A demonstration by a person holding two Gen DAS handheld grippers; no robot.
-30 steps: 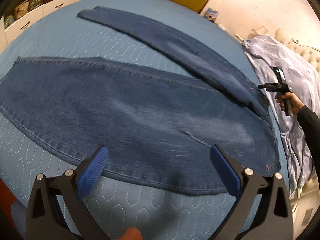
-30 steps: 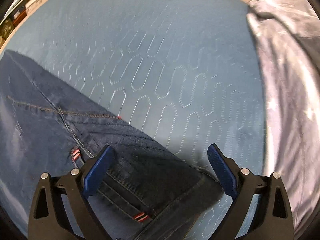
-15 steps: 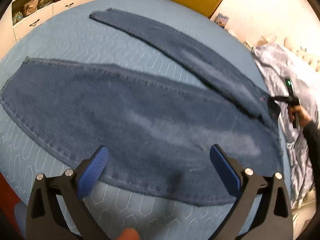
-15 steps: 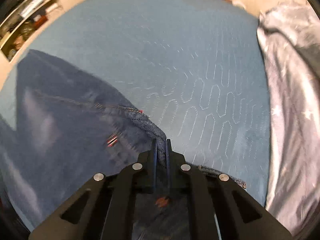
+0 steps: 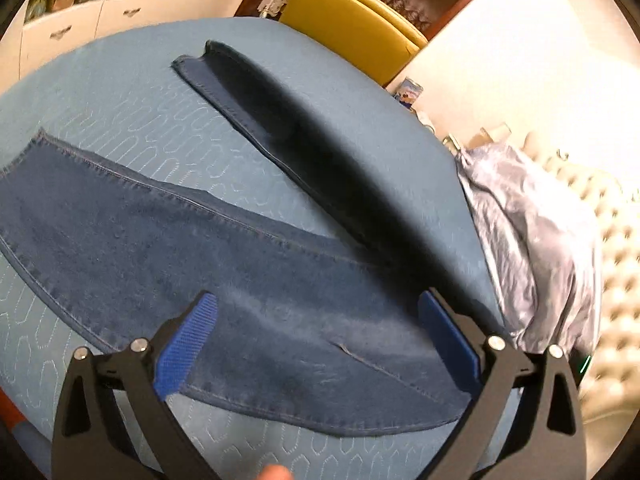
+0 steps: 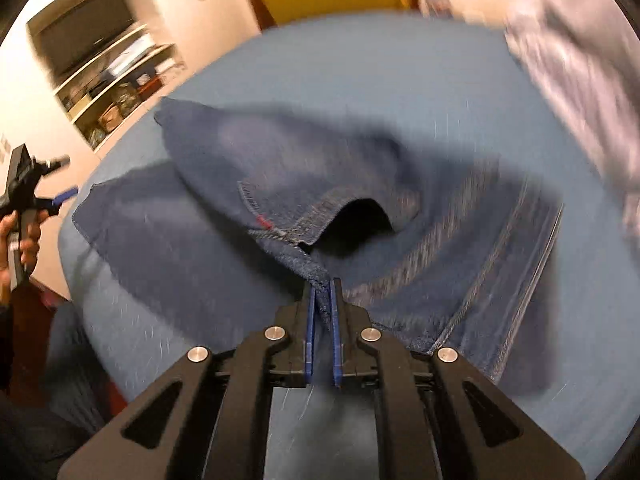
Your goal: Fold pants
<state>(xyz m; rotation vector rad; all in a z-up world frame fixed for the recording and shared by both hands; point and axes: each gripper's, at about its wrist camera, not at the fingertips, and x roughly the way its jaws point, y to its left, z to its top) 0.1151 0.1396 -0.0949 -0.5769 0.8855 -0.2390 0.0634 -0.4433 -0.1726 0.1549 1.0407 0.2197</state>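
Dark blue jeans (image 5: 248, 280) lie on a light blue quilted bed (image 5: 120, 92). In the left wrist view the near leg rests flat while the far leg (image 5: 304, 136) is lifted and blurred. My left gripper (image 5: 318, 322) hovers open over the near leg, nothing between its blue pads. In the right wrist view my right gripper (image 6: 321, 286) is shut on the waistband edge of the jeans (image 6: 400, 260), and the cloth is raised and bunched with a dark opening showing. The left gripper (image 6: 38, 196) appears at the far left in a hand.
A grey patterned duvet (image 5: 532, 240) is heaped at the bed's right side by a tufted cream headboard (image 5: 608, 280). A yellow chair (image 5: 356, 20) stands beyond the bed. White cabinets and shelves (image 6: 112, 84) line the left wall.
The right gripper went from open over the waistband to shut on it, then lifted and dragged the jeans across the bed. The far leg rose with it. The left gripper stayed open.
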